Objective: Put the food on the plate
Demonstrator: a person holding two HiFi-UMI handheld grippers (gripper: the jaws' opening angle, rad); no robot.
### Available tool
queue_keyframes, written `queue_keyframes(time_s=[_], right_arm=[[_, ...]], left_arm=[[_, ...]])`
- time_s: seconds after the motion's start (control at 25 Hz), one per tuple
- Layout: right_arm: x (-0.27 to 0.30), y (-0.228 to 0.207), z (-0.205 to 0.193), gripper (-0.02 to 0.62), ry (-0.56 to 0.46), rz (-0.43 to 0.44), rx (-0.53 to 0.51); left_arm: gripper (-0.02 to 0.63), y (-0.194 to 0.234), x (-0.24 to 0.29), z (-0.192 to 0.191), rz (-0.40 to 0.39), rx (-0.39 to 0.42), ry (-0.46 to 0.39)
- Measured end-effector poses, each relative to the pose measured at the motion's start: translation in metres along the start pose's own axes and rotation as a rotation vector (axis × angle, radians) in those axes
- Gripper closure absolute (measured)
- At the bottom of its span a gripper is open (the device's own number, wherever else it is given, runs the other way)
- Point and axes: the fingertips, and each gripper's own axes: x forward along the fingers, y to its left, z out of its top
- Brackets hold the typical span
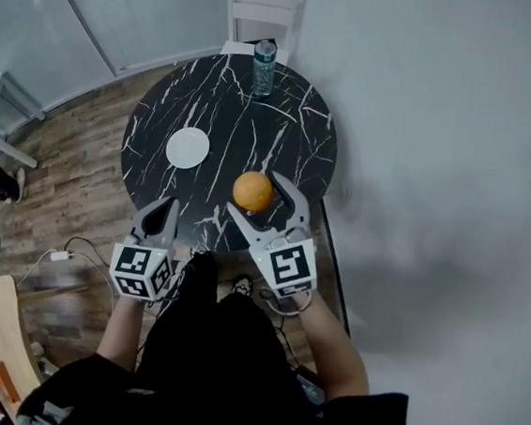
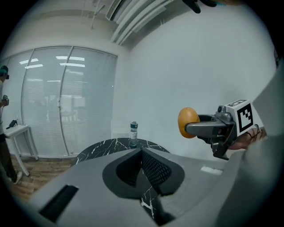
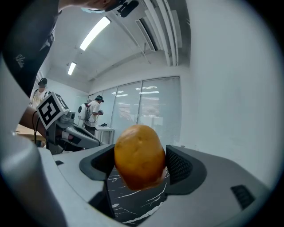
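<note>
An orange-brown rounded food item (image 1: 253, 191) hangs above the near right part of the round black marble table (image 1: 284, 129). My right gripper (image 1: 254, 194) is shut on it, one jaw on each side. In the right gripper view the food (image 3: 140, 155) fills the space between the pads. A small white plate (image 1: 187, 148) lies bare on the table's left half, left of and beyond the food. My left gripper (image 1: 164, 209) hovers at the table's near edge, shut with nothing in it. In the left gripper view its jaws meet, with the held food (image 2: 187, 123) at right.
A water bottle (image 1: 264, 68) stands at the table's far edge, with a white chair (image 1: 264, 10) behind it. Wooden floor and a glass partition lie to the left. Cables (image 1: 58, 253) trail on the floor near my left side. People stand far off (image 3: 94, 111).
</note>
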Motion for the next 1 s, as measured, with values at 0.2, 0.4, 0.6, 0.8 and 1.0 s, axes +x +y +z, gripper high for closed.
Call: queue_keyframes(time_s=[0.2,0.4,0.6,0.8,1.0], right_arm=[[0.019,-0.007,-0.007,0.253,0.031,0.016,-0.015],[0.051,-0.011,-0.007,0.253,0.054,0.044,-0.049],[0.091,-0.013,-0.005,0.253,0.087,0.067,-0.068],[0.13,-0.008,-0.007,0.253,0.142,0.118,-0.128],[0.169,0.005,-0.009,0.253,0.182,0.175,-0.222]], left_arm=[[0.606,0.011,0.023,-0.004,-0.012,-0.015,0.002],[0.606,0.036,0.048,-0.003,-0.015,-0.017,0.003],[0.606,0.071,0.067,-0.006,-0.012,-0.039,0.018],[0.606,0.099,0.086,-0.014,-0.003,-0.085,0.033],[0.606,0.125,0.098,-0.033,0.016,-0.093,0.058]])
